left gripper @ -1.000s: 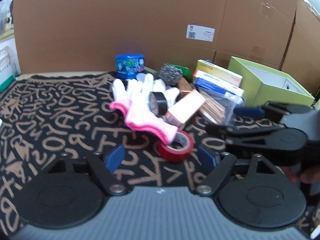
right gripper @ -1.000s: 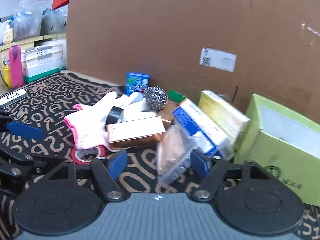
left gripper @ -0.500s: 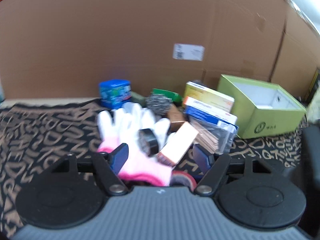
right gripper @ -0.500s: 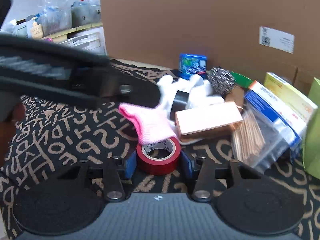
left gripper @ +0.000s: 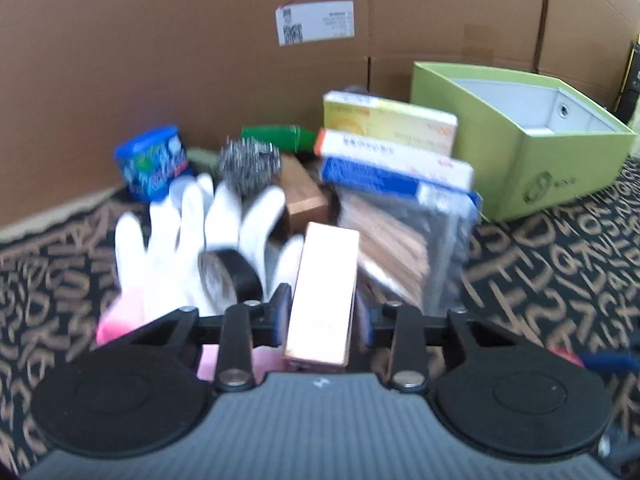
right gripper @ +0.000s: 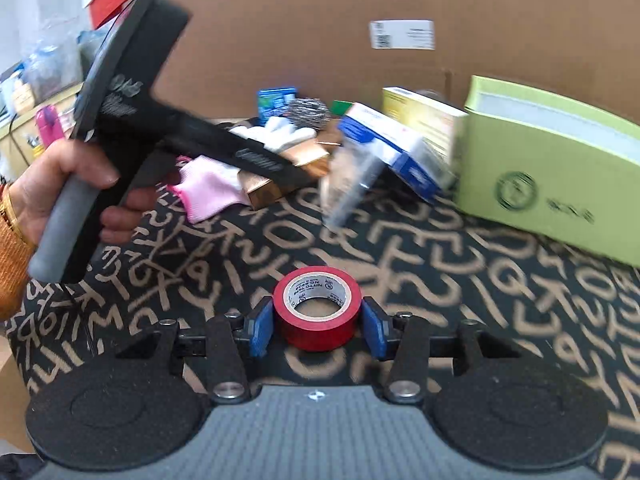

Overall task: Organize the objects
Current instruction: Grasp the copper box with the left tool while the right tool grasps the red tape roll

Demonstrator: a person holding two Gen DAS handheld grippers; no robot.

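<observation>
Your left gripper (left gripper: 322,316) has just been closing and pinches the glossy copper box (left gripper: 324,296); a knit glove (left gripper: 192,236) and black tape roll (left gripper: 230,274) crowd its left. Your right gripper (right gripper: 316,326) clamps the smooth red tape roll (right gripper: 317,306), clear of the pile on the lettered mat (right gripper: 460,292).

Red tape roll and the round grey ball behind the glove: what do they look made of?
Red tape roll: glossy plastic, probably vinyl, wound on a printed white core that looks like card. Grey ball: a tangle of shiny metal wire, likely a steel scourer; blur leaves that open.
</observation>
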